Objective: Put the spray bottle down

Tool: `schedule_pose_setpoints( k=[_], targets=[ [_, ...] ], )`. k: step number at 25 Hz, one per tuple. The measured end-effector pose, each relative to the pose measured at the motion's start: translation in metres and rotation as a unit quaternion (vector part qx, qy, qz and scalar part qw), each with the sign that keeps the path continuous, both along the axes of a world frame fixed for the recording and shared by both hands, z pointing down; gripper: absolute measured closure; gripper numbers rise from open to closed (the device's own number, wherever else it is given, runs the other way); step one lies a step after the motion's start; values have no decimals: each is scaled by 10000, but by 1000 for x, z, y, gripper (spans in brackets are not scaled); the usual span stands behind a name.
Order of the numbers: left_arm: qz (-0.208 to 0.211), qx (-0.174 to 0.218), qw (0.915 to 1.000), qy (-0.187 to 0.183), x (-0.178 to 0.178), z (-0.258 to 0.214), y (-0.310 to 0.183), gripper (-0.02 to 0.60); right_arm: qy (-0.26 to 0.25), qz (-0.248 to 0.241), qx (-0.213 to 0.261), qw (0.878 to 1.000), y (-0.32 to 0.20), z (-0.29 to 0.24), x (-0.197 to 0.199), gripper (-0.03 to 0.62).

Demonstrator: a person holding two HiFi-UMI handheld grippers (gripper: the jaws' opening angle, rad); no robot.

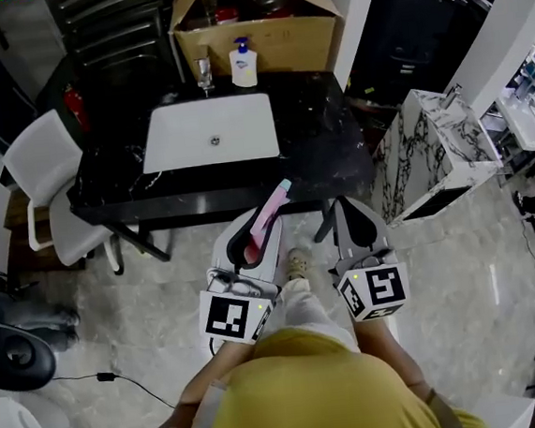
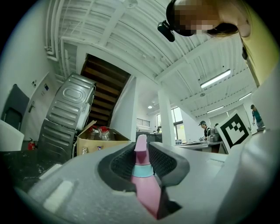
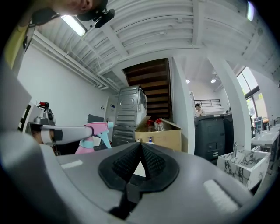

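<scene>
A pink spray bottle (image 1: 266,216) with a teal collar and nozzle is clamped between the jaws of my left gripper (image 1: 263,226), head pointing at the black counter (image 1: 327,146). In the left gripper view the bottle (image 2: 146,190) rises between the dark pads (image 2: 120,164), neck and teal band showing, with the left gripper (image 2: 141,148) shut on it. My right gripper (image 1: 351,208) is beside it on the right, its jaws closed together with nothing in them (image 3: 140,148). Both hang over the floor just short of the counter's front edge. From the right gripper view the bottle (image 3: 89,139) shows at the left.
A white sink (image 1: 211,132) is set in the counter, with a faucet (image 1: 203,73) and a soap dispenser (image 1: 244,63) behind it. A cardboard box (image 1: 259,30) stands at the back. A white chair (image 1: 50,182) is at the left, a marble-patterned cabinet (image 1: 435,150) at the right.
</scene>
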State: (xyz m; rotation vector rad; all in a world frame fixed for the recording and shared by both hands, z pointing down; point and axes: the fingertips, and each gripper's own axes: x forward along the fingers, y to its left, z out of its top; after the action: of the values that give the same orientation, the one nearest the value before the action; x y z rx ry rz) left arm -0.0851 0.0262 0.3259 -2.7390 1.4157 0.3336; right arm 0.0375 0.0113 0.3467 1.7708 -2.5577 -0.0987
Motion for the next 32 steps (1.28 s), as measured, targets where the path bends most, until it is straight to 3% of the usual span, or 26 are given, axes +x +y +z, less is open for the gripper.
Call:
schedule_pose_setpoints(
  k=[18, 25, 32],
  targets=[
    [-429, -28, 9991, 7, 71, -2, -299, 486, 63, -781, 37, 9969, -310, 0, 49, 594],
    [-496, -19, 9988, -27, 84, 9, -361, 486, 8, -908, -177, 9957, -378, 22, 62, 594],
    [-445, -169, 9988, -71, 87, 21, -389, 486, -18, -891, -266, 9957, -404, 33, 62, 594]
  ],
)
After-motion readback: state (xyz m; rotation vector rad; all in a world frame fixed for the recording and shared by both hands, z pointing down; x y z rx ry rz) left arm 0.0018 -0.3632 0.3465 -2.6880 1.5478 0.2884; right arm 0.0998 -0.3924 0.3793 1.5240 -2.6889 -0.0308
